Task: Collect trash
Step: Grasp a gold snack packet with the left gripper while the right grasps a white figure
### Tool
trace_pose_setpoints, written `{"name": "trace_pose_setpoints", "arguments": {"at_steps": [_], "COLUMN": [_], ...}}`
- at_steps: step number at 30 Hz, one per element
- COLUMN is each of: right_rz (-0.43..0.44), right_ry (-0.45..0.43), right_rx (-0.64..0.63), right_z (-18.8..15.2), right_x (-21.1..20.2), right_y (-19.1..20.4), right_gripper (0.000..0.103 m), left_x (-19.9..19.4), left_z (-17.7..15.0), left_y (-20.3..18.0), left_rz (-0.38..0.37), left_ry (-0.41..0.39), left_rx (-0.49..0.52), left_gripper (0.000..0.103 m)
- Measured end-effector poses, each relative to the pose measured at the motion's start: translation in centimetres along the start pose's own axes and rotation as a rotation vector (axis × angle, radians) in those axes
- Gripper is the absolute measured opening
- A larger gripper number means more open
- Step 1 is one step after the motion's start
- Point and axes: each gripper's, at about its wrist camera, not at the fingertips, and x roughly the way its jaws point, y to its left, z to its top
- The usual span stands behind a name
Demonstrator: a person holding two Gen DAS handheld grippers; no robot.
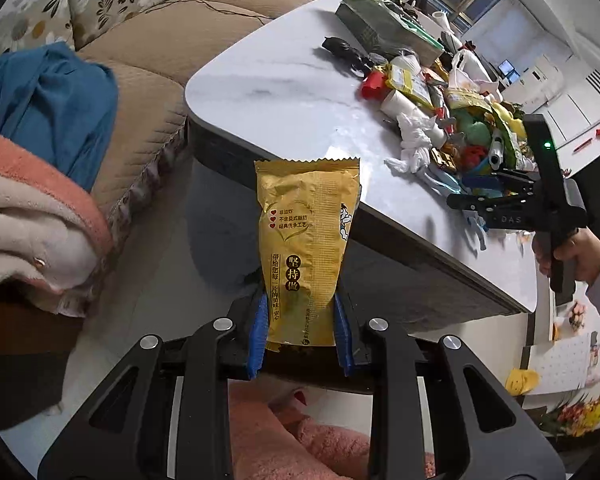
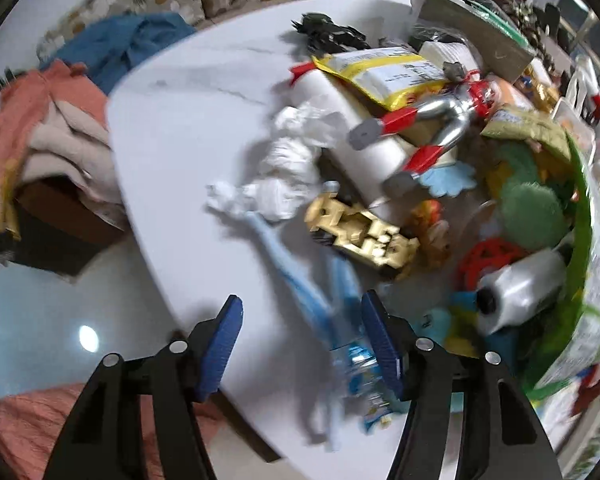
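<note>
My left gripper [image 1: 301, 316] is shut on a yellow snack wrapper [image 1: 306, 248] and holds it upright off the near edge of the white marble table [image 1: 276, 96]. My right gripper [image 2: 300, 320] is open above the table's near edge, beside a pile of trash and toys; it also shows in the left wrist view [image 1: 472, 200]. A light blue wrapper [image 2: 300, 276] lies between its fingers. Crumpled white tissue [image 2: 288, 164] lies just beyond. The right wrist view is blurred.
The pile holds a silver-and-red toy figure [image 2: 436, 120], a gold toy [image 2: 364, 236], a yellow packet [image 2: 384, 72] and a green-rimmed container [image 2: 584, 240]. A sofa [image 1: 140, 60] with blue cloth [image 1: 56, 108] and pink towels [image 1: 32, 208] stands left of the table.
</note>
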Motion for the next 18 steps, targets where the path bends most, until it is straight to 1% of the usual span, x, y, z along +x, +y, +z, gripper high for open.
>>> {"name": "trace_pose_setpoints", "arguments": {"at_steps": [2, 4, 5, 8, 10, 12, 14, 17, 18], "right_rz": [-0.019, 0.02, 0.032, 0.044, 0.084, 0.102, 0.123, 0.204, 0.245], "right_ry": [0.071, 0.061, 0.058, 0.051, 0.062, 0.062, 0.041, -0.004, -0.017], "right_rx": [-0.008, 0.033, 0.07, 0.122, 0.152, 0.146, 0.179, 0.27, 0.304], "right_z": [0.1, 0.1, 0.3, 0.4, -0.3, -1.3, -2.1, -3.5, -4.1], "right_x": [1.7, 1.7, 1.7, 1.5, 1.3, 1.0, 0.4, -1.1, -1.6], "right_y": [-0.4, -1.1, -1.5, -1.6, -1.2, -0.4, -0.2, -0.7, -0.9], "right_gripper": [0.059, 0.059, 0.058, 0.041, 0.037, 0.036, 0.036, 0.035, 0.035], "left_x": [0.1, 0.2, 0.2, 0.6, 0.7, 0.9, 1.1, 1.5, 1.7], "left_z": [0.0, 0.0, 0.0, 0.0, 0.0, -0.1, 0.0, 0.1, 0.1], "left_y": [0.1, -0.1, -0.2, -0.5, -0.7, -0.8, -1.0, -1.4, -1.7], "left_rz": [-0.006, -0.007, -0.012, -0.016, -0.027, -0.036, -0.041, -0.05, -0.054], "left_ry": [0.004, 0.006, 0.007, 0.016, 0.02, 0.024, 0.032, 0.045, 0.051], "left_rx": [-0.002, 0.003, 0.005, 0.014, 0.017, 0.02, 0.031, 0.053, 0.061], "left_gripper": [0.027, 0.027, 0.027, 0.027, 0.027, 0.027, 0.027, 0.027, 0.027]}}
